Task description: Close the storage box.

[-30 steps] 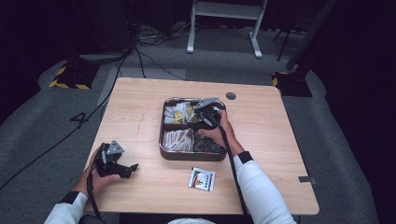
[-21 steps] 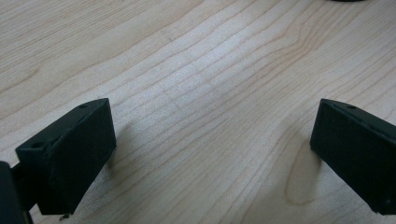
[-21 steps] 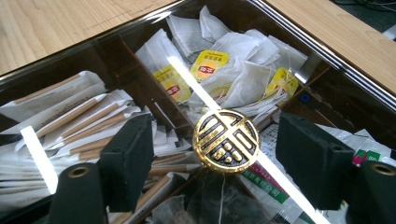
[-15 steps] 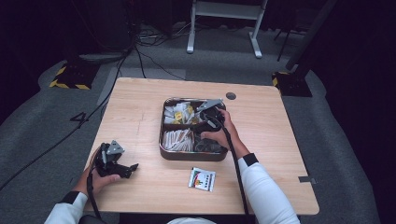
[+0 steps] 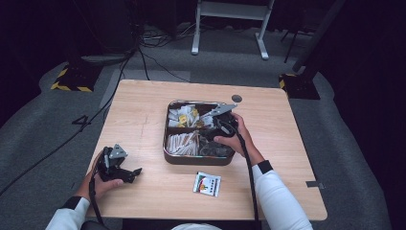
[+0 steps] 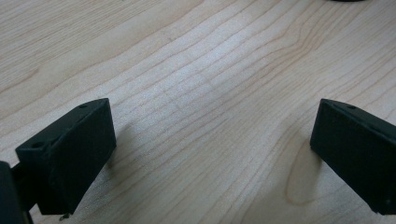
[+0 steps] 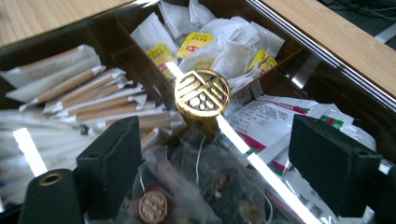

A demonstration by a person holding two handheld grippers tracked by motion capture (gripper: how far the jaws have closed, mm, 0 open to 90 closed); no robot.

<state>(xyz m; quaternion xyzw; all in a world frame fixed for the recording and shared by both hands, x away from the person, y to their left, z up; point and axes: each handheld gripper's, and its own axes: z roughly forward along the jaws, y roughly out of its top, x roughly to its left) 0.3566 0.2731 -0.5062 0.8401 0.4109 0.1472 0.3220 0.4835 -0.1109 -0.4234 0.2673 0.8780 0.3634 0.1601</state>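
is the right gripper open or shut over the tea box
Open. In the right gripper view the right gripper has its jaws wide apart over the tea box, gripping nothing, near the gold knob.

Dark studio or lab, grey carpet [image 5: 57,120], floor cables [image 5: 143,52], taped stand bases [image 5: 72,81]

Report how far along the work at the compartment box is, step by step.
Done: one packet lies on the table in front of the box, seemingly already taken out. In hand: the right tool hangs open over the box's clear-wrapped tea bags, below the gold knob, gripping nothing yet. Left: closing on a bag and lifting it; the left tool rests open over bare wood.
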